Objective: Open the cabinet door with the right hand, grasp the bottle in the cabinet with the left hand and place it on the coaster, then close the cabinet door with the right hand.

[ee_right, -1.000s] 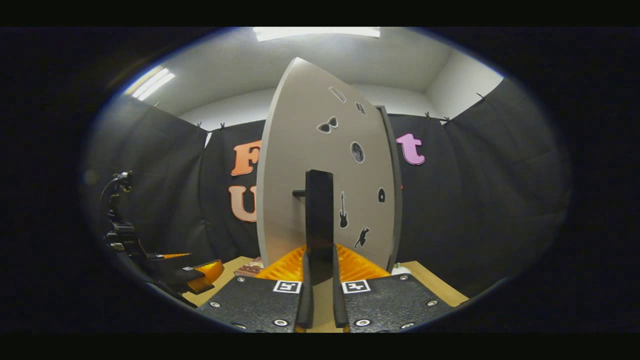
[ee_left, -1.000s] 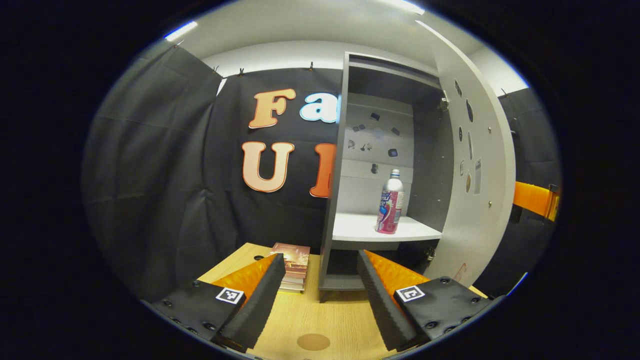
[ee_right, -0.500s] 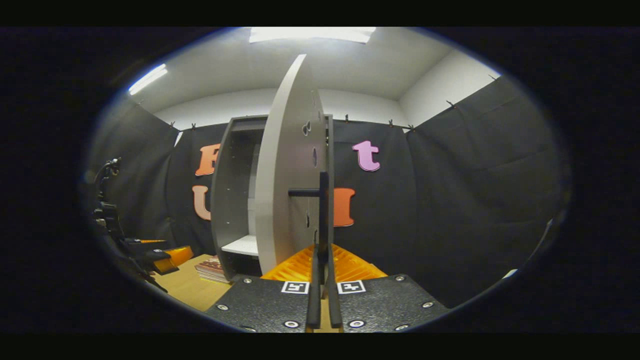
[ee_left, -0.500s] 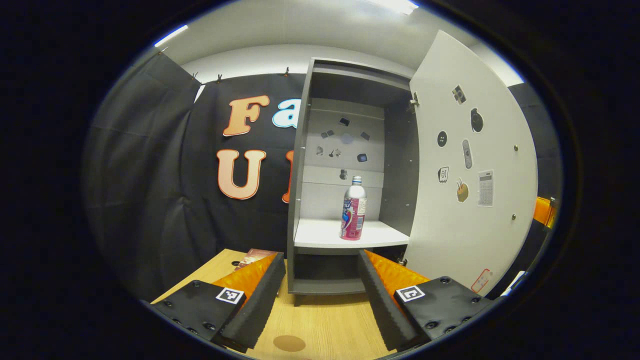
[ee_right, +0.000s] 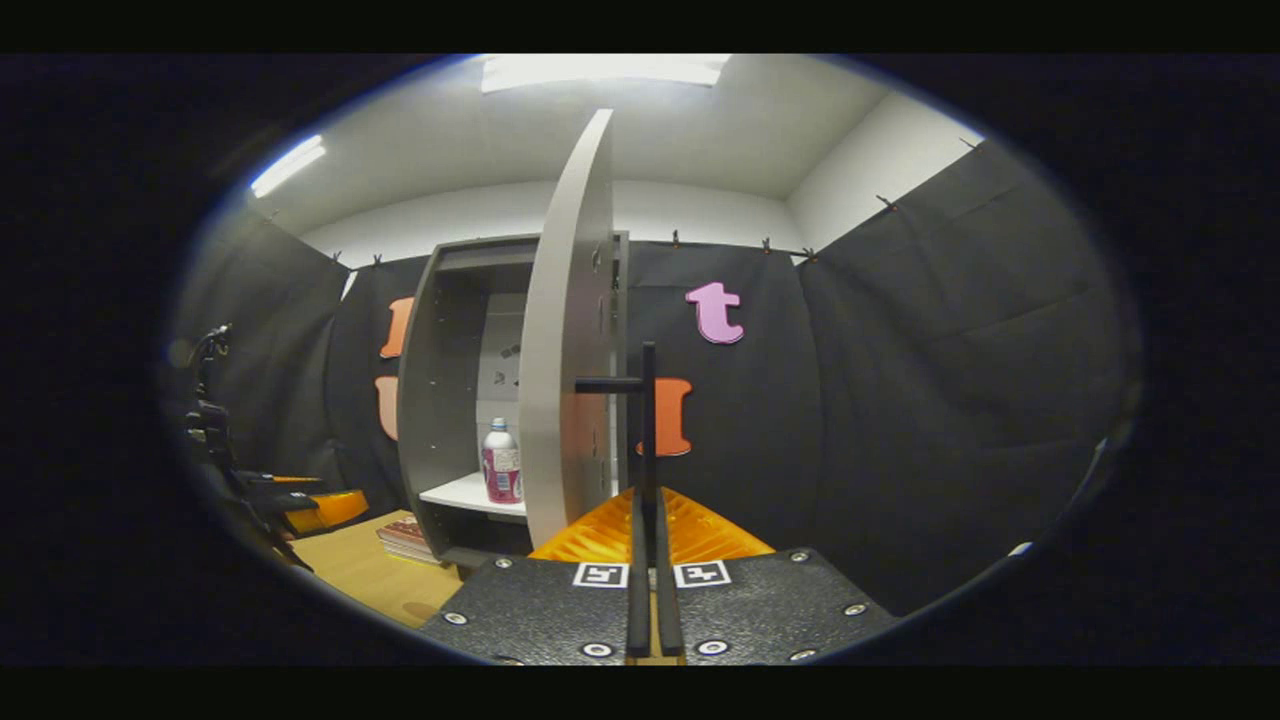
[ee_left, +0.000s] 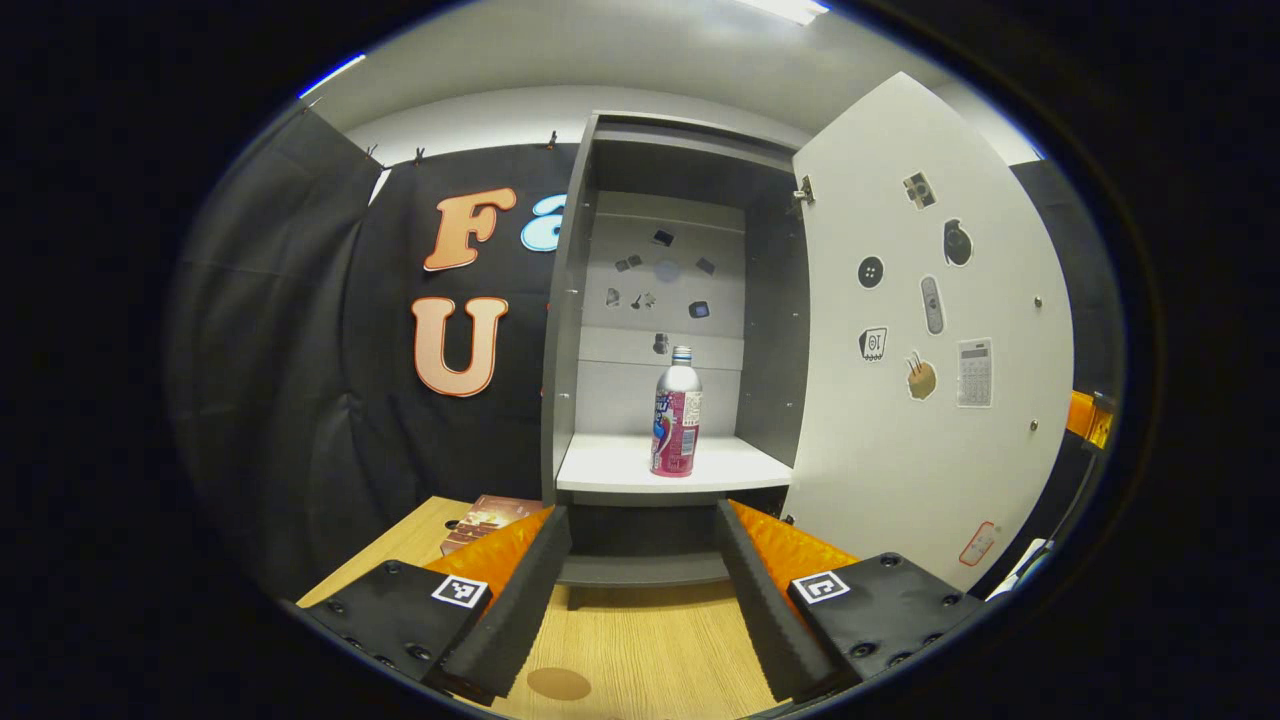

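Gripping the black handle [ee_right: 647, 420] of the cabinet door [ee_right: 560, 330], my right gripper [ee_right: 648, 560] is pinching it between both fingers, jaws almost fully together around the thin upright bar. I am seeing the door swung wide off the cabinet [ee_left: 575, 330], standing nearly edge-on in the right gripper view and showing its stickered inner face [ee_left: 930, 330] in the left gripper view.

I am holding the left gripper [ee_left: 640, 590] in front of the cabinet, below the level of its shelf [ee_left: 620, 468], with the jaws spread wide and nothing between them. Its fingers [ee_left: 520, 590] are framing the cabinet's lower opening.

I am watching the bottle [ee_left: 677, 413] standing upright on that shelf, inside the cabinet, toward the middle and near the front edge; it is also showing past the door's edge in the right gripper view [ee_right: 500, 462].

In front of the cabinet, the round brown coaster [ee_left: 558, 684] is lying flat on the wooden table [ee_left: 650, 650], between my left fingers. A stack of books [ee_left: 485, 515] is sitting on the table just left of the cabinet's base.
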Available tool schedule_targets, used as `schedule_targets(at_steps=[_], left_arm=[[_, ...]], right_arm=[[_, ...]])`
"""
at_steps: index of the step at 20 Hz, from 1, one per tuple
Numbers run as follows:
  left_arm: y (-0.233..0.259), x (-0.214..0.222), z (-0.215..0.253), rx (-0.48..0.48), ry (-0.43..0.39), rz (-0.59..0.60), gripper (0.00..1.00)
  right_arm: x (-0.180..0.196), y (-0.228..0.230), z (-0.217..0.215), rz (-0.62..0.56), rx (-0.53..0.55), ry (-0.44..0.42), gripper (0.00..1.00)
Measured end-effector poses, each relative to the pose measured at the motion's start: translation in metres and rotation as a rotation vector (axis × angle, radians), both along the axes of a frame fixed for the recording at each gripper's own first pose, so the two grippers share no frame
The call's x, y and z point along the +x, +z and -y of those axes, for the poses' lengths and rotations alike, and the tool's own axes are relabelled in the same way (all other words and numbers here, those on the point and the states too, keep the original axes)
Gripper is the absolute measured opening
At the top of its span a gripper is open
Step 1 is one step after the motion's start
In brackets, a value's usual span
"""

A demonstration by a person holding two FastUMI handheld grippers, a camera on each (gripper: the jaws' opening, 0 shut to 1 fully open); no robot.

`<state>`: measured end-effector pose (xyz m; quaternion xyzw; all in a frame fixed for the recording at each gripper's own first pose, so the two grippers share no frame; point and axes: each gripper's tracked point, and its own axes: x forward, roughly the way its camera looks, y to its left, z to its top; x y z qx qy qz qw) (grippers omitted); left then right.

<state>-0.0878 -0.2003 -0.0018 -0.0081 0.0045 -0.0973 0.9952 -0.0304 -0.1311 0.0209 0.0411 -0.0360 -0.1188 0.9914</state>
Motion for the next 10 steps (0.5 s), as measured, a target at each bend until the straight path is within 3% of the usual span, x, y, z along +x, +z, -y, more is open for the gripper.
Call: schedule_targets(at_steps=[3, 4, 5, 6, 7, 8, 10], left_arm=[[-0.002, 0.003, 0.000, 0.004, -0.028, -0.004, 0.94], [-0.001, 0.005, 0.001, 0.003, -0.038, 0.000, 0.95], [0.000, 0.008, -0.001, 0.002, -0.047, 0.000, 0.95], [0.000, 0.011, -0.003, -0.001, -0.053, 0.002, 0.94], [0.001, 0.014, -0.006, -0.007, -0.056, 0.003, 0.95], [0.000, 0.017, -0.010, -0.016, -0.060, 0.000, 0.94], [-0.004, 0.022, -0.016, -0.028, -0.076, -0.015, 0.94]], right_arm=[[-0.004, 0.000, 0.008, -0.010, -0.045, -0.041, 0.04], [-0.008, -0.001, 0.015, -0.020, -0.066, -0.069, 0.14], [-0.011, 0.000, 0.020, -0.029, -0.089, -0.096, 0.00], [-0.014, -0.001, 0.023, -0.042, -0.113, -0.122, 0.15], [-0.017, -0.001, 0.026, -0.048, -0.128, -0.150, 0.08], [-0.018, -0.001, 0.026, -0.051, -0.116, -0.174, 0.05], [-0.022, -0.003, 0.023, -0.035, -0.037, -0.229, 0.14]])
